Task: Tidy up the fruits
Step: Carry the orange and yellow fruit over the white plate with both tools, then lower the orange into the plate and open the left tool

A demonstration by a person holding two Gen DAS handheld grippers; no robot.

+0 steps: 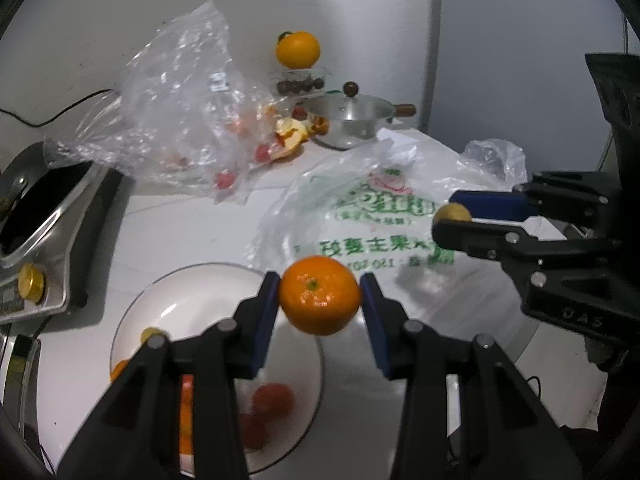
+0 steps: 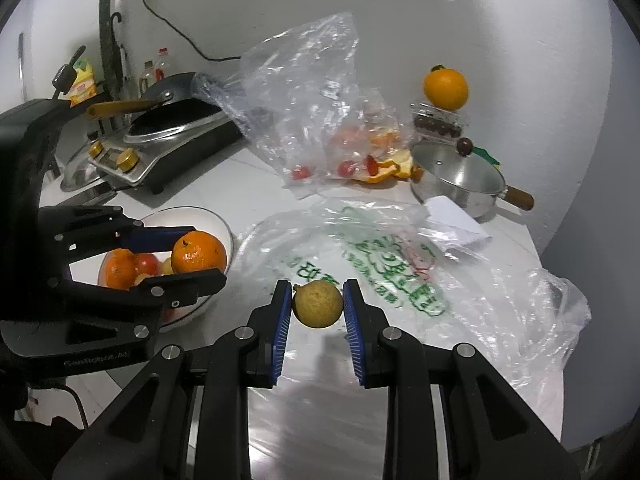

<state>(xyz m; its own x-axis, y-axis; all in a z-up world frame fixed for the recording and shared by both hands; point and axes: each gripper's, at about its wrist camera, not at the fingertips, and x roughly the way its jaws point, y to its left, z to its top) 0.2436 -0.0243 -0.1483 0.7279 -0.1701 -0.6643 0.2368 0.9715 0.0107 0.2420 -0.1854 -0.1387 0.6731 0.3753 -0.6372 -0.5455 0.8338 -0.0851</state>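
Note:
My left gripper [image 1: 320,300] is shut on an orange mandarin [image 1: 319,300], held just above the far right rim of a glass bowl [image 1: 216,276]. The right wrist view shows the same mandarin [image 2: 199,252] in the left gripper [image 2: 196,254] over that bowl [image 2: 224,228], which holds another mandarin [image 2: 118,268] and red fruits [image 2: 146,262]. My right gripper [image 2: 317,304] is shut on a small yellow-brown round fruit [image 2: 318,303], above the printed plastic bag [image 2: 384,264]. From the left wrist view the right gripper [image 1: 450,216] with that fruit [image 1: 453,213] is at the right.
A clear bag [image 2: 304,92] with small red fruits and orange peel [image 2: 396,168] lies at the back. A steel pot with lid [image 2: 460,180], a big orange [image 2: 446,88] on a box of dark fruit, and an induction cooker with wok [image 2: 168,136] stand around.

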